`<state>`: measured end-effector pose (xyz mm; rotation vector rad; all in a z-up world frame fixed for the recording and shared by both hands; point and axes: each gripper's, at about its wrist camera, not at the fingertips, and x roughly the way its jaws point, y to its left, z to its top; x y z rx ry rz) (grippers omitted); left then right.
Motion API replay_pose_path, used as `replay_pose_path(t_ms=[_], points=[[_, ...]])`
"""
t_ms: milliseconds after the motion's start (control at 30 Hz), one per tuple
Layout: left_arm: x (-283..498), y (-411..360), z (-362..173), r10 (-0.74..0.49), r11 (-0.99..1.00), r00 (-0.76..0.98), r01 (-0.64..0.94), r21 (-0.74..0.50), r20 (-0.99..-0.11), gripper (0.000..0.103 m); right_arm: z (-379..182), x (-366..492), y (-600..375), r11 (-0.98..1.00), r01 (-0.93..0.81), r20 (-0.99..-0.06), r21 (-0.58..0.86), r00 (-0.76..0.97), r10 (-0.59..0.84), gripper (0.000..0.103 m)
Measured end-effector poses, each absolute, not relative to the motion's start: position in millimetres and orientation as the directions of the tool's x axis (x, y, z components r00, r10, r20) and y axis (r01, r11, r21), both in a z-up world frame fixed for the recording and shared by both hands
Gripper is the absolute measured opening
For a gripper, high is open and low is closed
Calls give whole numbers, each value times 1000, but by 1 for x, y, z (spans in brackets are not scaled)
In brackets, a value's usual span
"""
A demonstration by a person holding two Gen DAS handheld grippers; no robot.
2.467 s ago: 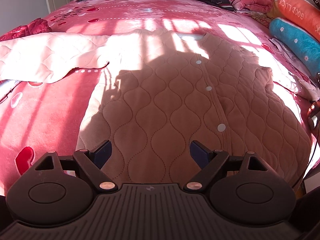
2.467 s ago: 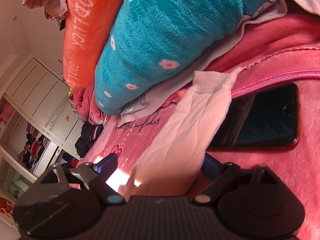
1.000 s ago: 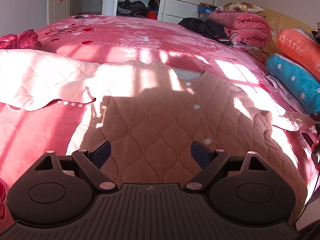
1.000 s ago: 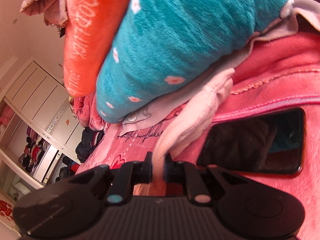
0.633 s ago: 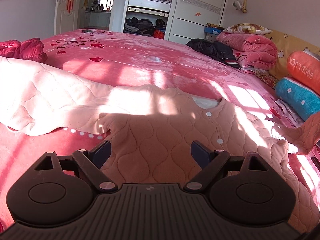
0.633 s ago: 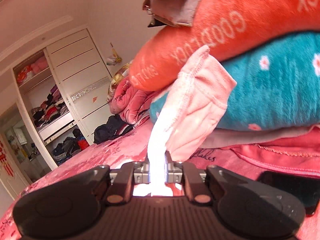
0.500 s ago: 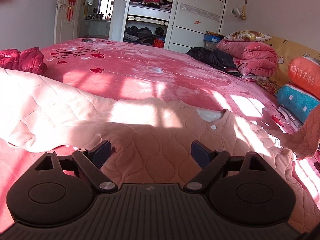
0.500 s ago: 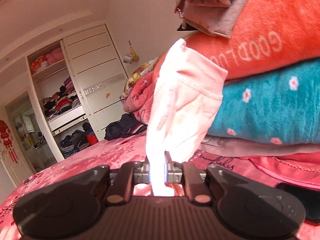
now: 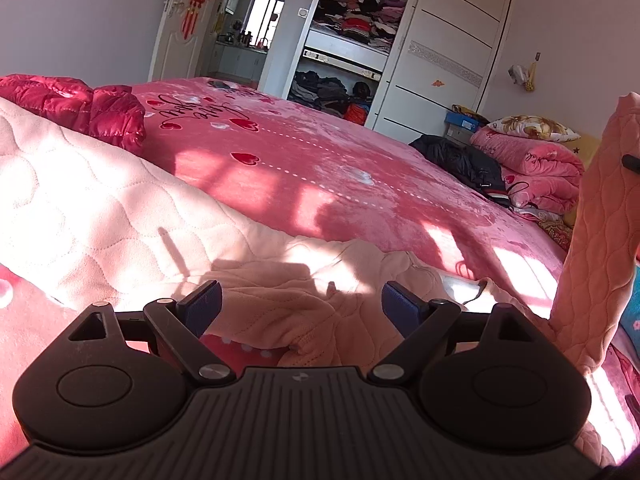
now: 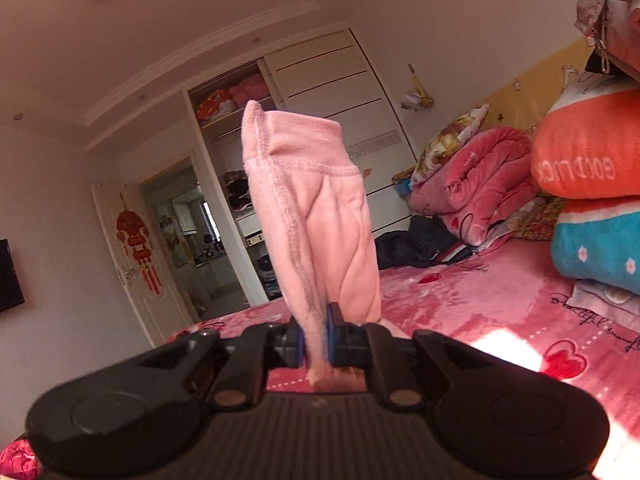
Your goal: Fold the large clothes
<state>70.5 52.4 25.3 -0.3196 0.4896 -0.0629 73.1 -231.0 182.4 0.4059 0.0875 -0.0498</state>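
A large pink quilted top (image 9: 280,312) lies spread on the red bed. My left gripper (image 9: 300,306) is open and empty, low over the top near where its left sleeve (image 9: 80,216) joins the body. My right gripper (image 10: 316,340) is shut on the cuff end of the right sleeve (image 10: 320,224), which stands up above the jaws. In the left wrist view that lifted sleeve (image 9: 600,248) rises at the far right edge.
The red blanket (image 9: 320,184) covers the bed. A red jacket (image 9: 80,104) lies at the far left. Orange (image 10: 588,152) and teal (image 10: 600,244) pillows, folded pink quilts (image 10: 476,176) and dark clothes (image 10: 416,244) are at the headboard. A wardrobe (image 9: 400,40) stands behind.
My right gripper closed on the right sleeve's cuff and lifted it off the bed. My left gripper dropped lower and tilted up, moving toward the left armpit area, still open.
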Motion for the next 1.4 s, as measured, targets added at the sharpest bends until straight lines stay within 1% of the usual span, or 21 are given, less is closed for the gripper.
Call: replay_pose_path(t_ms=[100,200,300,333,433,500,600,667,800,933,1033,1067,1100,1167,1333,1400], points=[[70,60,26,-128,936,882,-44,-351,-453,103,171,96,-195,920,-7,-126,393,990,61,7],[72,63,27,-129,920,880,-66,-387,-456,103,150,112,-161,931,-45,-183,362,976,119,8],[71,67,28,-126,911,881,-79,-404,-456,103,121,119,-129,955,-75,-251,286,956,150,8],[70,68,28,-126,909,881,-83,-409,-457,103,108,121,-119,962,-89,-286,260,944,164,8],[71,68,28,-136,902,875,-85,-424,-465,103,71,125,-93,985,-104,-370,137,917,149,8],[71,69,27,-143,898,873,-84,-432,-467,103,49,128,-77,990,-114,-418,82,898,138,8],[69,72,27,-154,894,869,-80,-440,-471,103,25,129,-58,992,-125,-459,5,881,114,8],[68,72,27,-161,892,865,-79,-445,-476,103,15,130,-56,992,-124,-479,-1,871,108,8],[70,73,26,-171,890,858,-76,-450,-484,103,2,124,-46,992,-122,-497,-16,862,98,13],[71,74,26,-179,891,855,-69,-450,-486,103,-3,125,-46,992,-127,-521,6,846,111,17],[71,73,25,-184,893,849,-67,-446,-495,103,-2,123,-47,989,-144,-529,46,836,146,29],[70,73,25,-181,894,849,-67,-442,-496,103,0,121,-48,987,-147,-530,62,833,157,39],[70,73,25,-180,896,850,-66,-439,-496,103,2,118,-49,986,-146,-530,74,832,163,53],[69,73,25,-175,900,852,-65,-431,-494,103,8,110,-52,984,-151,-518,94,837,178,67],[68,68,26,-160,917,857,-54,-394,-490,103,31,79,-78,978,-124,-478,166,858,190,68],[67,64,25,-161,923,856,-45,-381,-491,103,44,63,-97,979,-89,-447,185,879,165,71]])
